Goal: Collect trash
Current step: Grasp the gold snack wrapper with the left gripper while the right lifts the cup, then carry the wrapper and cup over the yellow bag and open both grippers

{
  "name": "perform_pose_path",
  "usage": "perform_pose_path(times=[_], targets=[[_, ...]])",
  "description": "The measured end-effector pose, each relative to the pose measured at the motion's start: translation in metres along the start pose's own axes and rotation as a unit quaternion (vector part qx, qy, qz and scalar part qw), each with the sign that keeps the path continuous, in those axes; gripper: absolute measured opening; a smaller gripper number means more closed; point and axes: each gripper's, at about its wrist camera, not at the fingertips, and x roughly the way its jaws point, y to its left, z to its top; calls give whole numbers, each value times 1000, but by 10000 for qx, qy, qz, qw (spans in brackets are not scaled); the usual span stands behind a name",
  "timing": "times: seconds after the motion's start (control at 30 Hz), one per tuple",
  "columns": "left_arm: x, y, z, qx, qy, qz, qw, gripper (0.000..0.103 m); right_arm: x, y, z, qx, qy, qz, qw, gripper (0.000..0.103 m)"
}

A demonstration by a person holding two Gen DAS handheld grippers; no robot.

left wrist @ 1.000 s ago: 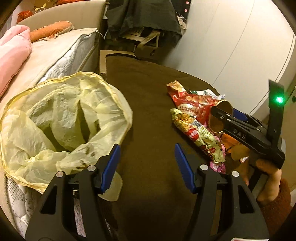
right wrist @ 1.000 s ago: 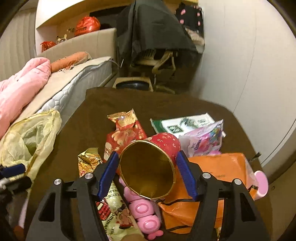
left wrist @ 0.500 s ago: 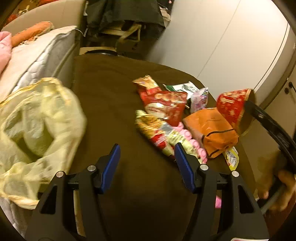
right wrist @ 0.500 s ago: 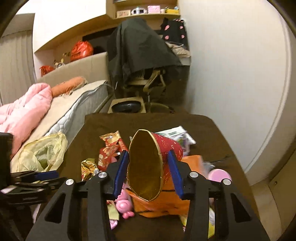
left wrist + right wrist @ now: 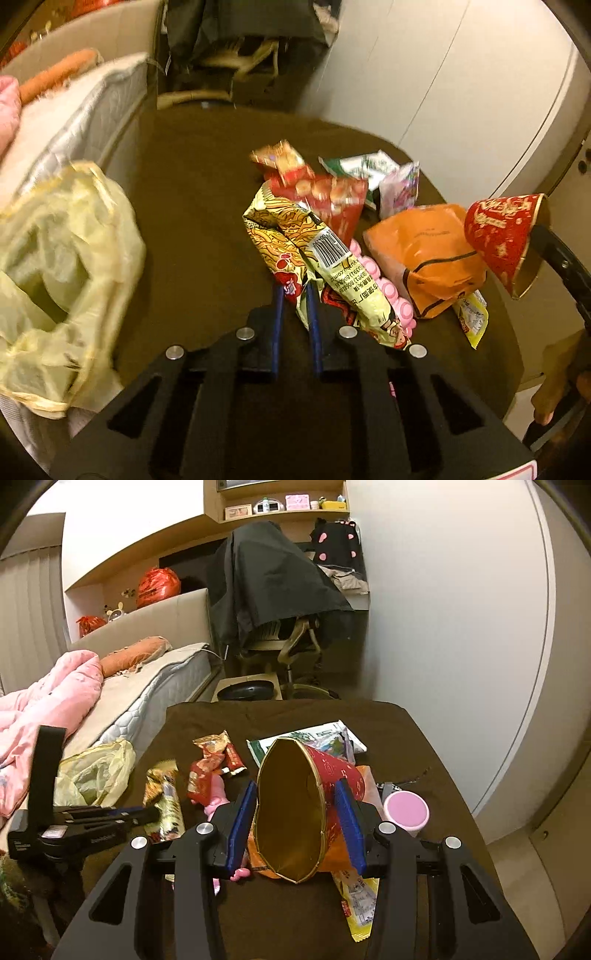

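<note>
My left gripper point(image 5: 294, 295) is shut on a yellow noodle wrapper point(image 5: 314, 254) and holds it up off the brown table point(image 5: 192, 206); it also shows in the right wrist view point(image 5: 162, 794). My right gripper point(image 5: 295, 812) is shut on a squashed red paper cup point(image 5: 291, 808) with a gold inside, held above the table; the cup also shows in the left wrist view point(image 5: 502, 236). A yellow trash bag point(image 5: 62, 266) lies open at the table's left edge. A red snack bag point(image 5: 325, 195), an orange bag point(image 5: 424, 254) and other wrappers lie in the middle.
A pink round lid point(image 5: 406, 808) lies at the right of the pile. A green-white packet point(image 5: 362, 166) and a pink tray point(image 5: 388, 288) lie among the trash. A bed point(image 5: 147, 686) runs along the left. A draped chair point(image 5: 280, 590) stands behind the table.
My left gripper has swung right from the trash bag to the pile and shut on the yellow noodle wrapper. My right gripper has squeezed the red cup and lifted it.
</note>
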Motion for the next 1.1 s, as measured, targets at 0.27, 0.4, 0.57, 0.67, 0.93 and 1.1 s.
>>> perform_pose_path(times=[0.27,0.4,0.57,0.67,0.93,1.1], targets=[[-67,30,7,192,-985,668,9927,12,-8,36,13,-116,-156,493,9986,41],[-95,65,10,208,-1289,1155,9847,12,-6,69,22,-249,-169,925,9953,41],[-118,133,5,-75,-1427,1692,9752,12,6,126,32,-534,-94,1608,9855,41],[-127,171,-4,-279,-1470,1846,9714,12,19,161,35,-656,68,2037,9768,41],[-112,230,-26,-552,-1260,1873,9726,12,69,247,31,-969,634,3032,9459,41],[-91,241,-26,-511,-1097,1778,9766,12,114,267,20,-830,1131,3330,9324,41]])
